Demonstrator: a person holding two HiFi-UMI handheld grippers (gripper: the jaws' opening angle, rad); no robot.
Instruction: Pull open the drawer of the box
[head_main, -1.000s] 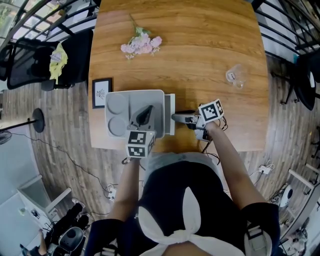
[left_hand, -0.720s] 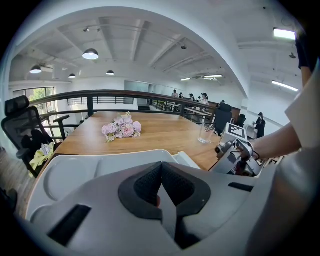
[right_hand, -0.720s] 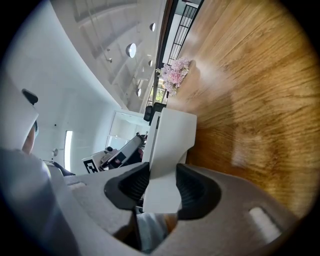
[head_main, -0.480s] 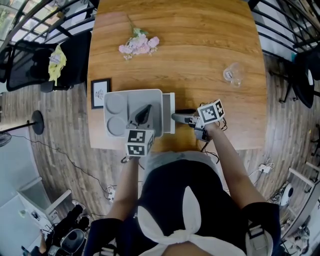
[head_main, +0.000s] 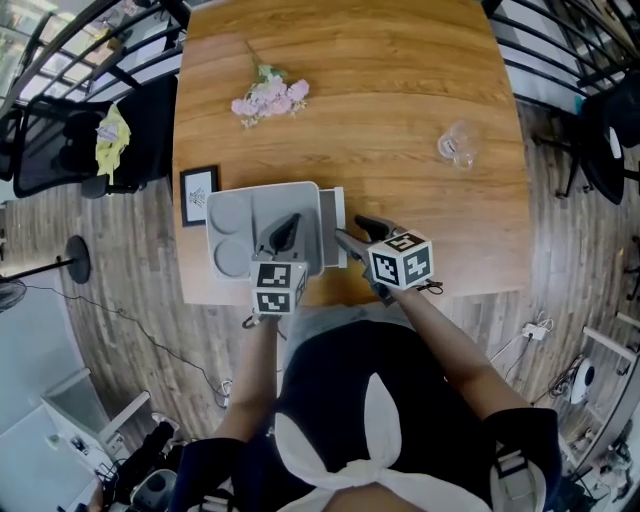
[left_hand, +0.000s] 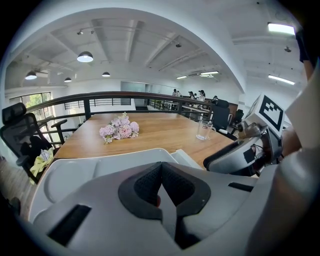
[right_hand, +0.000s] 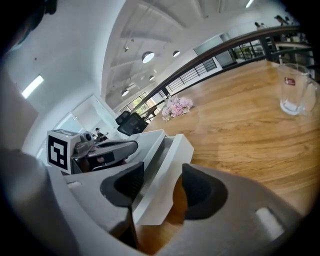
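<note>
Right gripper view: right claw (right_hand: 161, 194) just spread wide, drawer (right_hand: 167, 160) between; left claw (left_hand: 161, 186) together.

place: open office | cues: mesh office chair (left_hand: 20, 137); mezzanine railing (left_hand: 130, 96); ceiling lights (left_hand: 85, 57)

Left gripper (head_main: 287, 228) points down and away, jaws together. Right gripper (head_main: 352, 232), angled leftward, has just been opening its jaws (the drawer (right_hand: 162, 175) front stands between them, ungripped).

Dark top (head_main: 350, 370), white knotted bow (head_main: 372, 440) — grey left tool (head_main: 290, 222), right tool (head_main: 352, 229), black pads (right_hand: 125, 186), black-and-white marker cubes (head_main: 400, 262).
</note>
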